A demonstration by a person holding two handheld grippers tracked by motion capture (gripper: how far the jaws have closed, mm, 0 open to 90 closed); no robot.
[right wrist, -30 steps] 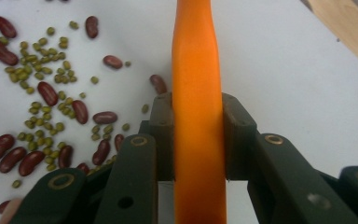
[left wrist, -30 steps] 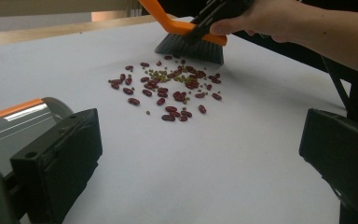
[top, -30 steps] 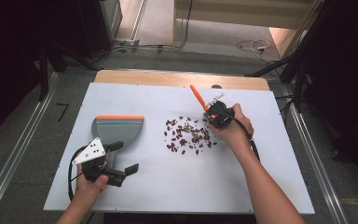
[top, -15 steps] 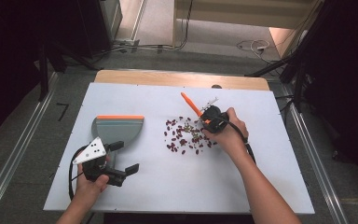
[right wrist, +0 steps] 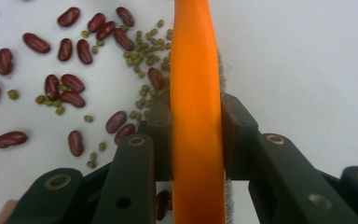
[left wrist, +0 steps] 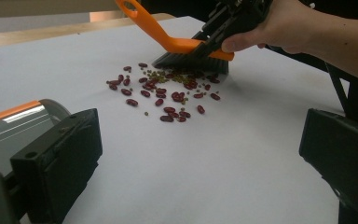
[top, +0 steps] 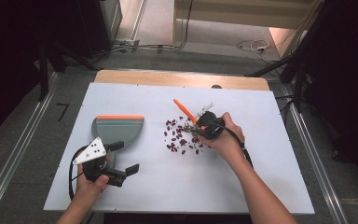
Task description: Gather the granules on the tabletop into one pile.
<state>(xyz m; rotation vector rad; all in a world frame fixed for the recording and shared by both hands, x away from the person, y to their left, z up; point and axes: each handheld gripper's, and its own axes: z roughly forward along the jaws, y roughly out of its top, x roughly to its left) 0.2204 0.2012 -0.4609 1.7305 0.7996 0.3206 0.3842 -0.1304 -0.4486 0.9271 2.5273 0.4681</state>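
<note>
Looked like a lab or test bay set up for recording, not a home. A plain white board (top: pixel 270 177) served as the work surface, laid on a wooden tabletop (top: pixel 168 77) whose edge showed beyond the right gripper (top: pixel 204 122). Bare grey floor (top: pixel 28 121) all round, with metal rails (top: pixel 14 163) running outboard of the left gripper (top: pixel 123 158). Loose cables (top: pixel 251 45) lay on the floor well past the table's far edge, amid dark stands (top: pixel 303 70) and equipment.

White table (top: pixel 270 186), grey floor (top: pixel 23 135)
</note>
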